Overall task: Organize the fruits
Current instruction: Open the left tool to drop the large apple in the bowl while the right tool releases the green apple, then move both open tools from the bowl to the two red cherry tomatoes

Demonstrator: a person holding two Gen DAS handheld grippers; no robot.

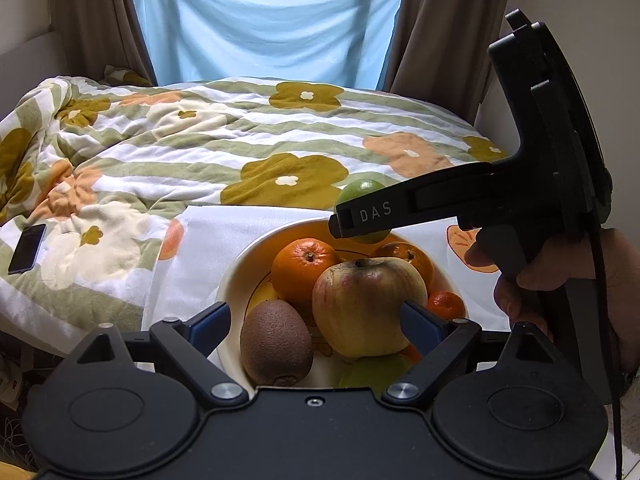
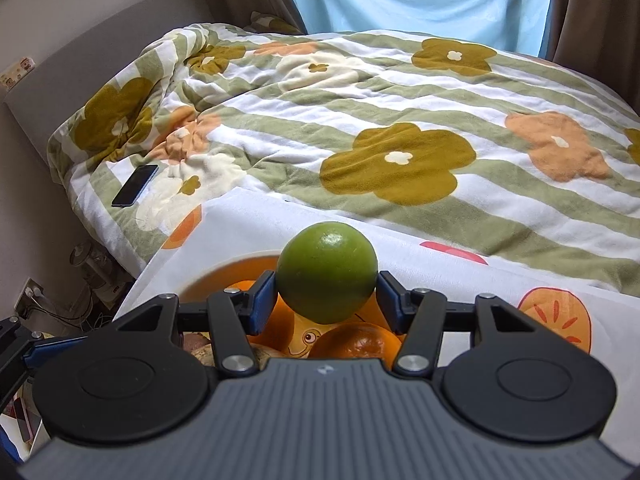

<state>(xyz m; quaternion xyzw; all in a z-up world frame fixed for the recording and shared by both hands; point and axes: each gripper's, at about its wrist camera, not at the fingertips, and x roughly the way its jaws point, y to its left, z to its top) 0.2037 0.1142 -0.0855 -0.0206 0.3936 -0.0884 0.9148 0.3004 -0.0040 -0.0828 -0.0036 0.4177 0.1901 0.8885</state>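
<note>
Right claw (image 2: 326, 294) clamped on a green citrus fruit (image 2: 327, 272), held just above the bowl (image 1: 240, 268); left claw (image 1: 316, 322) spread open around the apple (image 1: 366, 304), gripping nothing. In the bowl already: kiwi (image 1: 276, 344), apple, oranges (image 1: 304, 264), a small mandarin (image 1: 446, 304). Judged nearly finished, only the held fruit left to place.

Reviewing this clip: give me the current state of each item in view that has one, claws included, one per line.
Right claw: shut on the green fruit.
Green fruit: gripped, held above the bowl.
Left claw: open, fingers either side of the kiwi and apple.
Bowl: upright on the white cloth, holding fruit.
Apple: in the bowl, stem end up.
Kiwi: in the bowl.
Phone: lying flat on the blanket, screen dark.
</note>
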